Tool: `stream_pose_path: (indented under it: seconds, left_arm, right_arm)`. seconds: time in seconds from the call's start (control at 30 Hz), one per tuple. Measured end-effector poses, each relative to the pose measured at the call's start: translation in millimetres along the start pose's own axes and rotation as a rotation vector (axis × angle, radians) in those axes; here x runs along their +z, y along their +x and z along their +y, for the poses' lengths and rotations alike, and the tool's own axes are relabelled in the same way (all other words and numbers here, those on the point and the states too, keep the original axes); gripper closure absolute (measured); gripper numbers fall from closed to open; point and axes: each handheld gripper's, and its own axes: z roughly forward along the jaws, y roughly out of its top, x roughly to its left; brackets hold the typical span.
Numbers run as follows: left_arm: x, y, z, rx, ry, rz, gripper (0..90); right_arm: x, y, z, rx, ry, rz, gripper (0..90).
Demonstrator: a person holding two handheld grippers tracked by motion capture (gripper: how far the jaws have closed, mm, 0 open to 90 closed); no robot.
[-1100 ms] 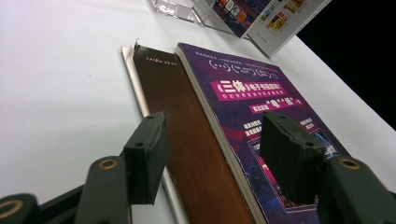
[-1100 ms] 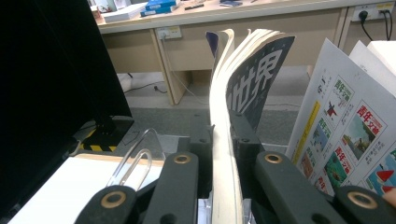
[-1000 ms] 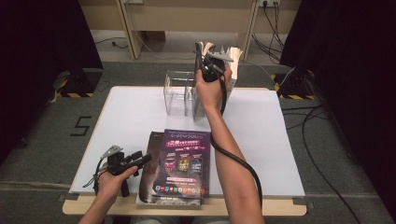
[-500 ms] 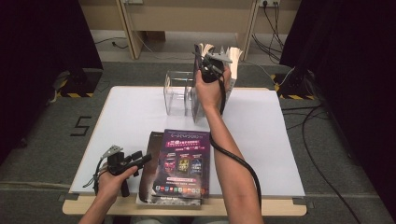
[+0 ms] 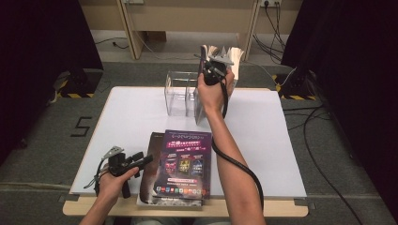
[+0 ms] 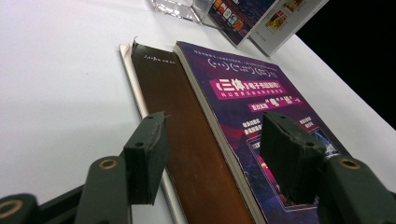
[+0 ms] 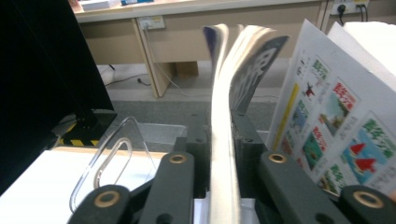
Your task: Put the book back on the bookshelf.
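- At the far edge of the worktop (image 5: 122, 122), the right hand-held gripper (image 5: 212, 70) holds a book (image 7: 224, 154) upright beside the clear acrylic holder (image 5: 180, 91); its jaws have just been opening, yet in the right gripper view the pads still sit close against the book between them.
- Another booklet with colourful cover pictures (image 7: 336, 135) leans just beside the held book.
- Near the front edge, the left hand-held gripper (image 5: 133, 161) has its jaws apart with nothing clamped, pointing at the stack there.
- That stack is a purple-covered book (image 6: 252, 98) lying on a brown one (image 6: 173, 107), flat on the worktop.
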Motion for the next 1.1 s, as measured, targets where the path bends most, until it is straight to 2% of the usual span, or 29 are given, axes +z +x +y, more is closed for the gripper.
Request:
stream_pose_path:
  seconds: [0.43,0.67,0.8,1.1]
  left_arm:
    - [1.6,-2.1,-1.0,0.004,0.003,-0.002,41.0]
    - [1.3,-2.6,-0.8,0.006,0.001,-0.003,41.0]
    - [1.2,-3.2,-0.6,0.007,0.002,-0.004,41.0]
    - [2.4,-5.6,-0.8,0.015,0.002,-0.008,40.6]
  right_arm:
    - [-6.2,-16.1,0.7,0.012,0.014,-0.037,79.6]
    - [-11.3,-13.9,-0.1,0.004,-0.003,-0.045,75.5]
    - [-16.1,-13.9,-0.7,0.016,-0.011,-0.041,71.4]
    - [-26.8,-13.8,-10.5,0.014,-0.012,-0.032,66.3]
